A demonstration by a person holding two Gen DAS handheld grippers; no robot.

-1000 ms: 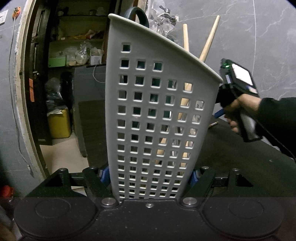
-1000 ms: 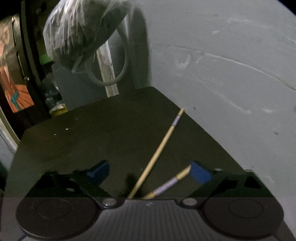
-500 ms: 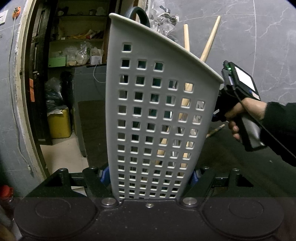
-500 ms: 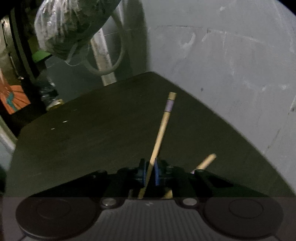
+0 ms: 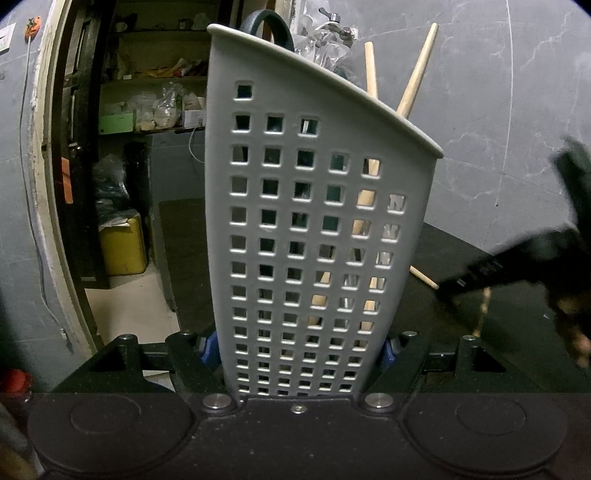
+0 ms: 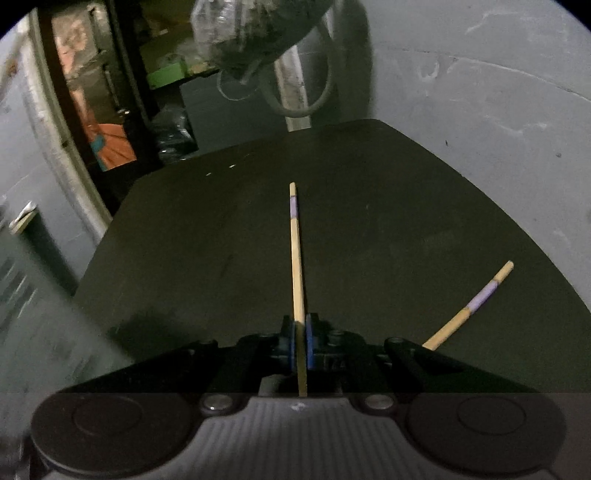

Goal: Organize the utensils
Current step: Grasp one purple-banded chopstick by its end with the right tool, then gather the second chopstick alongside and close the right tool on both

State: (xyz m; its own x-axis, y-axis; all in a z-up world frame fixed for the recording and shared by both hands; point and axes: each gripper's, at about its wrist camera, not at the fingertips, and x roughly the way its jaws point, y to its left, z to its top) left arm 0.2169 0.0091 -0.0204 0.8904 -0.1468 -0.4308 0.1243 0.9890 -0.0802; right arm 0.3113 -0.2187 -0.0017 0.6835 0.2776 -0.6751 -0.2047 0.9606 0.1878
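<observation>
A grey perforated utensil holder (image 5: 295,221) fills the left wrist view, and my left gripper (image 5: 297,349) is shut on its base, the jaws closing a little tighter. Two wooden handles (image 5: 415,74) stick out of its top. In the right wrist view my right gripper (image 6: 300,339) is shut on a bamboo chopstick (image 6: 296,258) with a purple band, which points forward over the dark table (image 6: 369,166). A second chopstick (image 6: 472,306) lies on the table to the right. The right gripper (image 5: 480,273) shows as a dark blur beside the holder.
A grey marbled wall runs behind the table. An open doorway with cluttered shelves (image 5: 147,92) and a yellow container (image 5: 122,243) lies to the left. A plastic bag (image 6: 251,33) hangs above the table's far edge. The holder (image 6: 37,314) blurs into the right wrist view's left side.
My right gripper went from open over two chopsticks to shut on one, then carried it left toward the holder. The left gripper and holder stayed still.
</observation>
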